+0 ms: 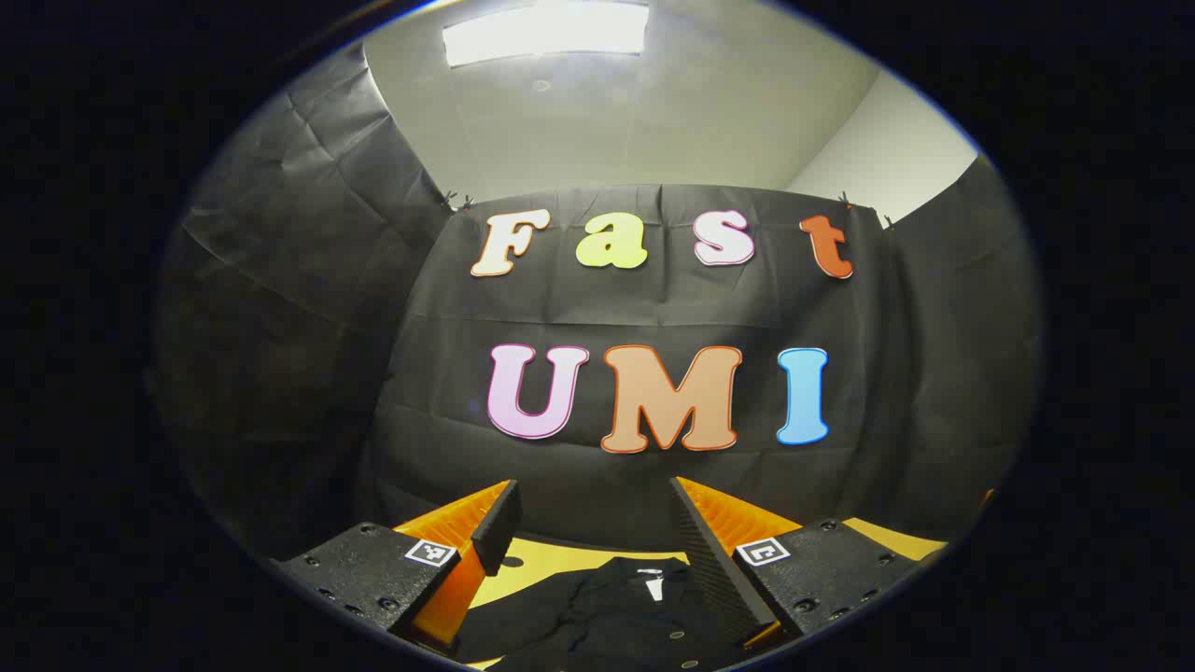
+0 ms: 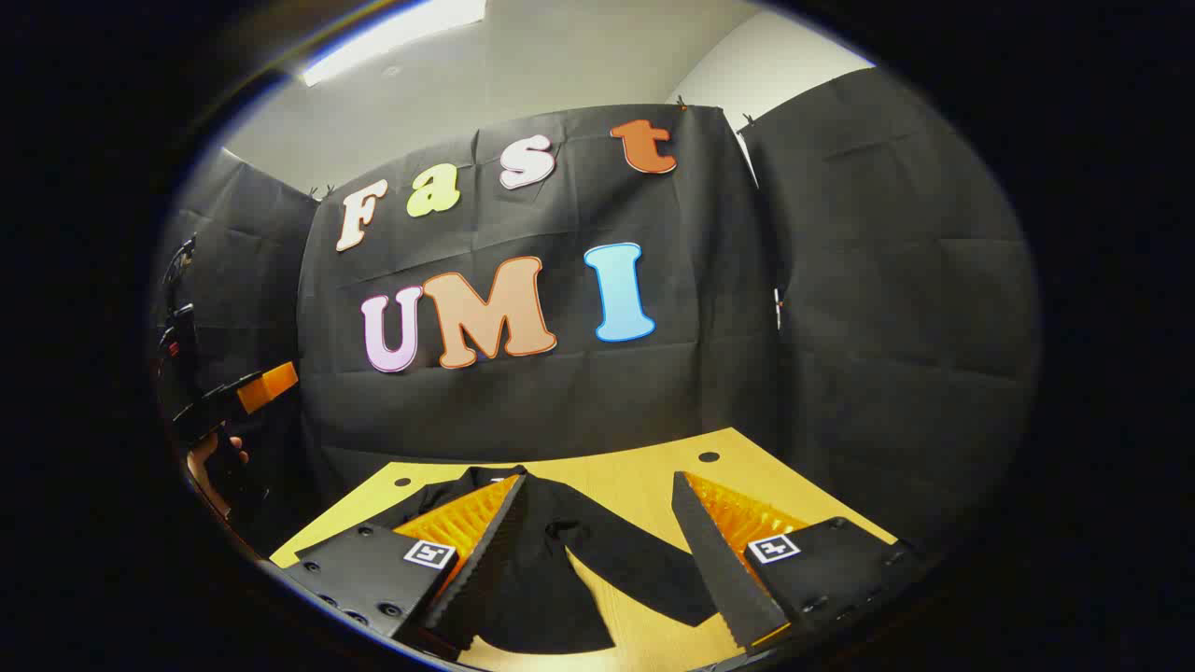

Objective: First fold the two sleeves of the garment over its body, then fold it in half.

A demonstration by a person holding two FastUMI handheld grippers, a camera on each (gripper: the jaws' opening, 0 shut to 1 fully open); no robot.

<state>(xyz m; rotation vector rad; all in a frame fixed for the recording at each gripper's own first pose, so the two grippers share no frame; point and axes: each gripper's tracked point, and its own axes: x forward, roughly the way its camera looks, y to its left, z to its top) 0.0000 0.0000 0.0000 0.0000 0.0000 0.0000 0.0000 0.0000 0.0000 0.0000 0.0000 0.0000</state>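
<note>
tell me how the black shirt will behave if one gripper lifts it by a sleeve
The shirt is probably floppy: it lies flat on the table with soft wrinkles, so a lifted sleeve would likely drape and drag the body after it. It looks thin, so likely light. The right gripper hangs open above it.

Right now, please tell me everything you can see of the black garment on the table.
The black garment is a dark, soft-looking shirt lying flat and unfolded on the yellow table. One sleeve stretches out sideways from its body. The left gripper view shows its collar with a small white tag and buttons down the front. Neither gripper touches it.
</note>
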